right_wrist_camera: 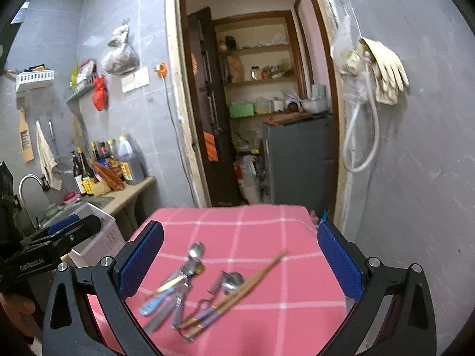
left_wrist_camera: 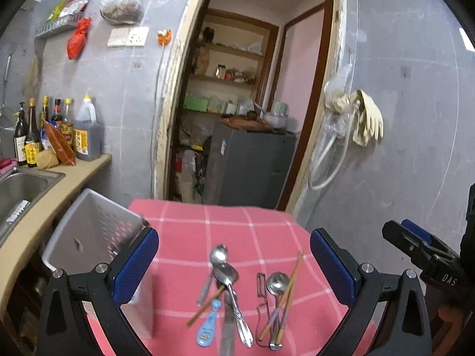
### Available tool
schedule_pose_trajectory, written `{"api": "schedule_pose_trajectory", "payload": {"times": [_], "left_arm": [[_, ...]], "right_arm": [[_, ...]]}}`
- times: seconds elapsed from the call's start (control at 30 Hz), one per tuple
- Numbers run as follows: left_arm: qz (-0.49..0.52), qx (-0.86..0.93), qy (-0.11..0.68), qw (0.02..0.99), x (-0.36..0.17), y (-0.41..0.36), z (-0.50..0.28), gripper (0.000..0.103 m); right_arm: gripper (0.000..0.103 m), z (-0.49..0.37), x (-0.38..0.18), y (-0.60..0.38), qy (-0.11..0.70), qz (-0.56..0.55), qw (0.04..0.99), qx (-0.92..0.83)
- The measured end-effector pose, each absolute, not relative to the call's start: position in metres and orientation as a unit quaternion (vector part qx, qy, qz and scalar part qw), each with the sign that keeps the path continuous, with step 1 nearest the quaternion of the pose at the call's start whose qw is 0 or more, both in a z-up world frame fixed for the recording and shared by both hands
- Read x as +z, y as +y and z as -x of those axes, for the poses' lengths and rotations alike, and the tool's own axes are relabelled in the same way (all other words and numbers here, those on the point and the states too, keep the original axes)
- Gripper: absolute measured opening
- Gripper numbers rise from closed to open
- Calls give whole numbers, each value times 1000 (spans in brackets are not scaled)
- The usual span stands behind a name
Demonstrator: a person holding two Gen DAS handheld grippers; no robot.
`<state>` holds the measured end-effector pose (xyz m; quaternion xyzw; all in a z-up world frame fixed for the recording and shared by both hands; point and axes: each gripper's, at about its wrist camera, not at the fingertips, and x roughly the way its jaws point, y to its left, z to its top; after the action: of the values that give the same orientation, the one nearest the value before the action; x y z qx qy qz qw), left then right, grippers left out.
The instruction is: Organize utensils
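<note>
I keep my left gripper spread wide and empty, with the white basket at the table's left edge. The utensils lie heaped on the pink cloth. I'd pick one spoon off the top cleanly. My right gripper hovers wide, empty too.

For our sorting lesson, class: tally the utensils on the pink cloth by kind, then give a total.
Metal spoons: 3
Chopsticks: 3
Peeler: 1
Blue plastic utensil: 1
Grey blade, perhaps a knife: 1
Total: 9
</note>
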<state>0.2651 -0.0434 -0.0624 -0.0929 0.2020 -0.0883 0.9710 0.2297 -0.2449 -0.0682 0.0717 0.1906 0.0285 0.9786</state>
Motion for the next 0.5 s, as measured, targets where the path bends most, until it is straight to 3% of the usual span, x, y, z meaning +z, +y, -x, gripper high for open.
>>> {"api": "schedule_pose_trajectory", "payload": {"times": [0.5], "left_arm": [[66,-122,293,946,-119,-98,-310,100]], "right_arm": [[101,-281,-149,-292,293,-129,945,75]]}}
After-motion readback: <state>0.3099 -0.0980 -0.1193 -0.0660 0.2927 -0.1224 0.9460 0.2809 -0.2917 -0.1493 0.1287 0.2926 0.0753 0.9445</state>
